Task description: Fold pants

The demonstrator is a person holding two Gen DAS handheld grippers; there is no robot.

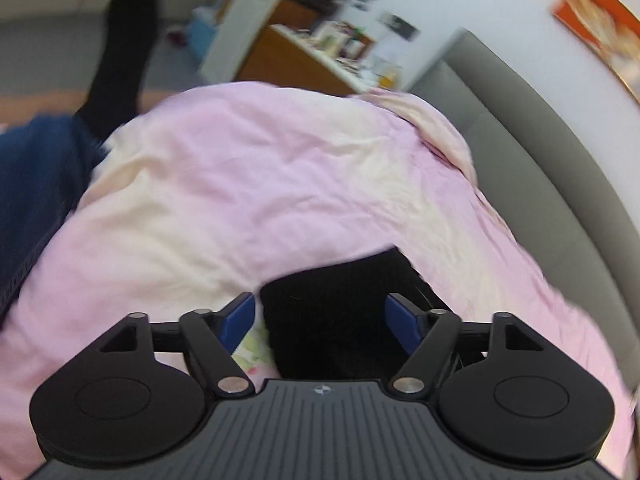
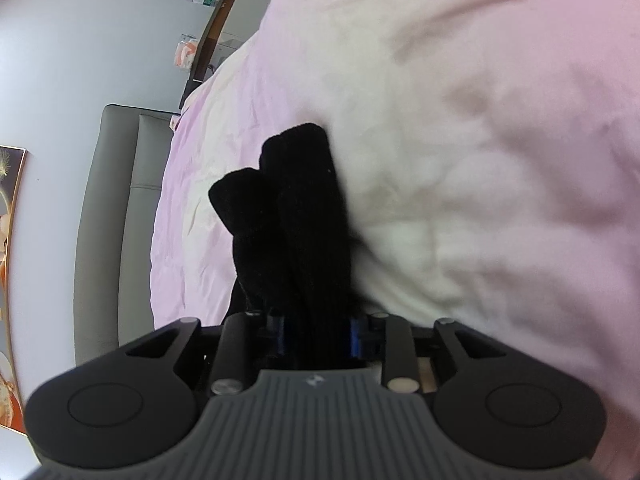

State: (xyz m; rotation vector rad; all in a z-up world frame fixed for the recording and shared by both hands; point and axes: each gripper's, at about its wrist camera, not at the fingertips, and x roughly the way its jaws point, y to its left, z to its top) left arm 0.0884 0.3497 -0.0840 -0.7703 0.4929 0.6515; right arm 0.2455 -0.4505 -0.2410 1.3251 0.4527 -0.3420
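Observation:
The black pants (image 1: 340, 312) lie on a pink and cream bed cover (image 1: 256, 184). In the left wrist view my left gripper (image 1: 320, 316) is open, its blue fingers (image 1: 240, 316) standing wide on either side of a flat black panel of the pants just below it. In the right wrist view my right gripper (image 2: 318, 334) is shut on a bunched, folded part of the black pants (image 2: 296, 216), which stands out ahead of the fingers against the bed cover (image 2: 480, 160).
A grey padded headboard (image 1: 540, 152) borders the bed. A person's leg in blue jeans (image 1: 36, 184) and a black sock (image 1: 124, 52) stand at the bed's left edge. A wooden desk with clutter (image 1: 312, 56) is beyond. A framed picture (image 1: 600, 28) hangs on the wall.

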